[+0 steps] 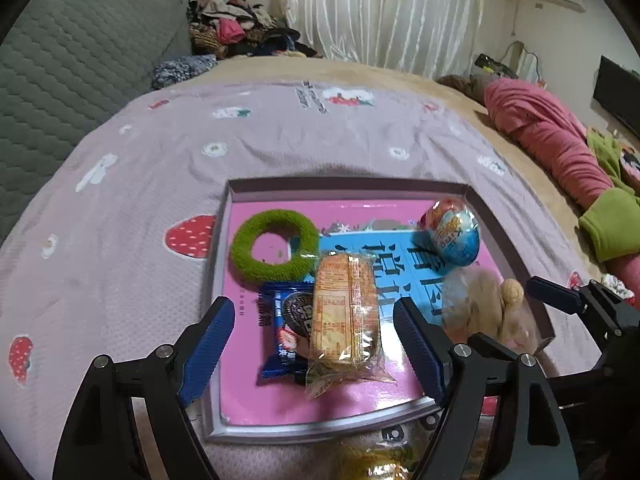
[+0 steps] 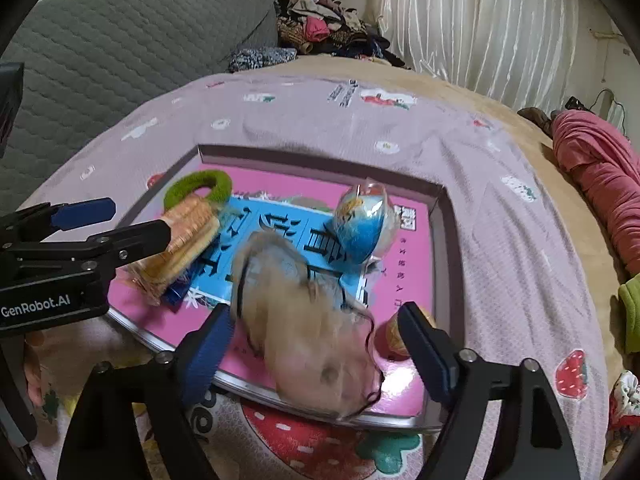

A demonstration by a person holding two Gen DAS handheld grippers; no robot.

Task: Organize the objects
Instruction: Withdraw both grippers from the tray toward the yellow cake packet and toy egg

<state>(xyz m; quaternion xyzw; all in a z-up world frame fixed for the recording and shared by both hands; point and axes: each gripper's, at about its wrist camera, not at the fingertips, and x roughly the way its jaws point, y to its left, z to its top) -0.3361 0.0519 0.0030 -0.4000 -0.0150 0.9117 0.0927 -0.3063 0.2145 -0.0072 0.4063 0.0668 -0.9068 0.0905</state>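
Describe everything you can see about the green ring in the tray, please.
The green ring is a fuzzy, soft-looking loop, like a hair tie, bright green with an open middle. It lies flat on the pink floor of the shallow tray, in the far left corner. The clear wrapper of the cracker packet touches its near right edge; in the right wrist view the packet hides part of it. No gripper touches it.

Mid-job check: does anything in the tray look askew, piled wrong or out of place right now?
Two things. The clear-wrapped biscuit pack lies stacked across the blue cookie packet, tilted rather than flat. The bagged beige plush toy lies over the tray's near rim, motion-blurred, so it may not have settled. The green ring and egg lie flat inside.
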